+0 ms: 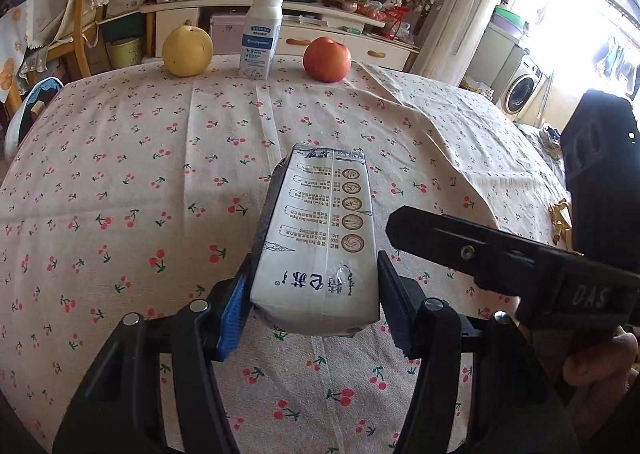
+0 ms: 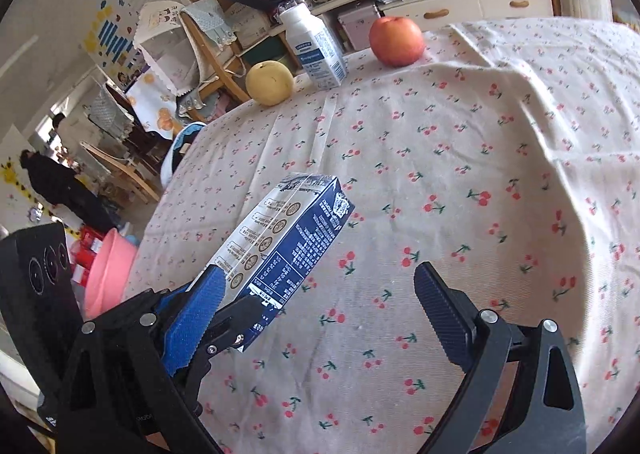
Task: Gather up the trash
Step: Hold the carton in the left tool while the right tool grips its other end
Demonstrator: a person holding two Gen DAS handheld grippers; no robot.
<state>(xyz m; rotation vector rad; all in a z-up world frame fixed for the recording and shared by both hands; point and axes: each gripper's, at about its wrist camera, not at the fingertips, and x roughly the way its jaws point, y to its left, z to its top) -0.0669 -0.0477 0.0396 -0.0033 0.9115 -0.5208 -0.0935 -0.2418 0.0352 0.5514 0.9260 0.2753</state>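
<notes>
Left wrist view: your left gripper [image 1: 316, 294] has its jaws pinching a milk carton [image 1: 320, 238] by its narrow sides, lifted clear of the cherry-print surface [image 1: 120, 174]. Right wrist view shows your right gripper [image 2: 316, 310] with jaws spread and nothing between them, just beside the carton. First piece of trash is in hand, by my reading; no bin is in view, so the drop-off remains. Yogurt bottle [image 1: 261, 34] stands between pear [image 1: 187, 53] and apple [image 1: 327, 59] at the far edge; whether it counts as trash, you cannot tell.
</notes>
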